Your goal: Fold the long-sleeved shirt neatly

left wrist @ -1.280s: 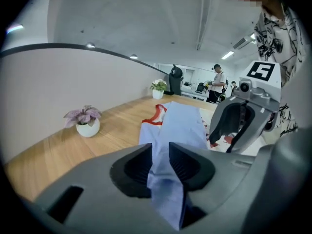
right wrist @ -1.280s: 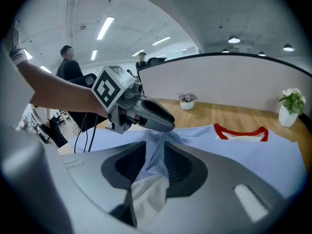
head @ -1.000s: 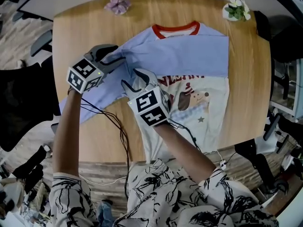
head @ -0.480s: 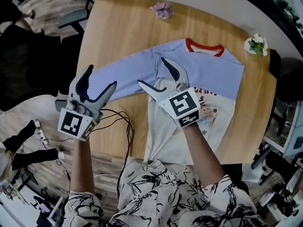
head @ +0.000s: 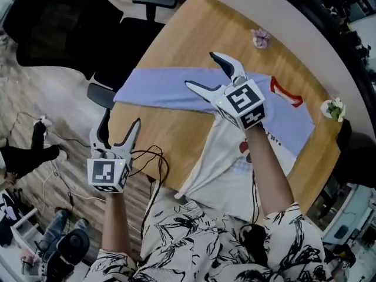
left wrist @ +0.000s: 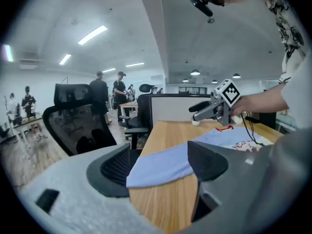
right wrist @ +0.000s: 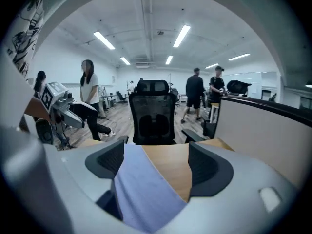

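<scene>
My left gripper [head: 121,121] hangs off the left edge of the table [head: 176,131]. Its jaws have just been opening and stand apart, with nothing in them. The shirt [head: 220,175] lies flat on the wooden table. Its blue sleeve [head: 158,90] reaches out to the left edge, near a black chair [head: 64,34]. My right gripper [head: 201,70] is up over the sleeve. Its jaws have just been opening too. They are wide apart and hold nothing.

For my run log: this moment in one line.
White shirt, blue long sleeve outstretched, on wooden table | Left gripper: jaws just opened, empty | Right gripper: jaws just opened, empty, above sleeve
</scene>
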A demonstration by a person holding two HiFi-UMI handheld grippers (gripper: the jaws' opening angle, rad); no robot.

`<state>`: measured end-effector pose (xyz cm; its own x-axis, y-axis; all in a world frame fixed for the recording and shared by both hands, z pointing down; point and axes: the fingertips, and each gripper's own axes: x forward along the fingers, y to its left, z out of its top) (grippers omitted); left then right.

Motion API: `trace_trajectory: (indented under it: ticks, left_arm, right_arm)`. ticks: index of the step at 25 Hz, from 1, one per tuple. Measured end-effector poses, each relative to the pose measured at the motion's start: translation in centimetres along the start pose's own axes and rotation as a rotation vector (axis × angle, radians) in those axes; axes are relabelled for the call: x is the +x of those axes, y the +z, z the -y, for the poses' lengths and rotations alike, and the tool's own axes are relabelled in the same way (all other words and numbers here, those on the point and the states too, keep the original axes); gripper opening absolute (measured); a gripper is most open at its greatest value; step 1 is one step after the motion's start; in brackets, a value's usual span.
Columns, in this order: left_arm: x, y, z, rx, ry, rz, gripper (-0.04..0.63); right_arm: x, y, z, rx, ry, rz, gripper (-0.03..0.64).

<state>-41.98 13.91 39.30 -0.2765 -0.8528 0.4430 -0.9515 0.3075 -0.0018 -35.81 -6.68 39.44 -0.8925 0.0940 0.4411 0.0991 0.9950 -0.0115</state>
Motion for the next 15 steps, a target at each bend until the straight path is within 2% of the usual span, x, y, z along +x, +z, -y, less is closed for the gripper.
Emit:
trace_trajectory:
  ticks: [3,8,12,15]
  left_arm:
    - [0.0,-2.8,-1.5,-0.058,0.064,-0.043,0.362]
    - [2.1,-6.1,-1.9,-0.142,0.075,-0.076,0.362]
    - [4.3,-8.5,-2.5,-0.168,0.074,-0.118,0.362]
    - [6.3,-10.3,-3.1,-0.191,0.070,-0.155,0.362]
  right_arm:
    - [5.1,1.0,-1.2,-0.056,0.106,-0.050,0.426]
    - [11.9,0.9,-3.4,-0.157,0.241,-0.137,0.426]
    - [16.5,-1.9,-5.2,-0.222,0.337,-0.254,0.422]
    - [19.6,-4.1,-6.1,-0.222,0.388,-0.325,0.392]
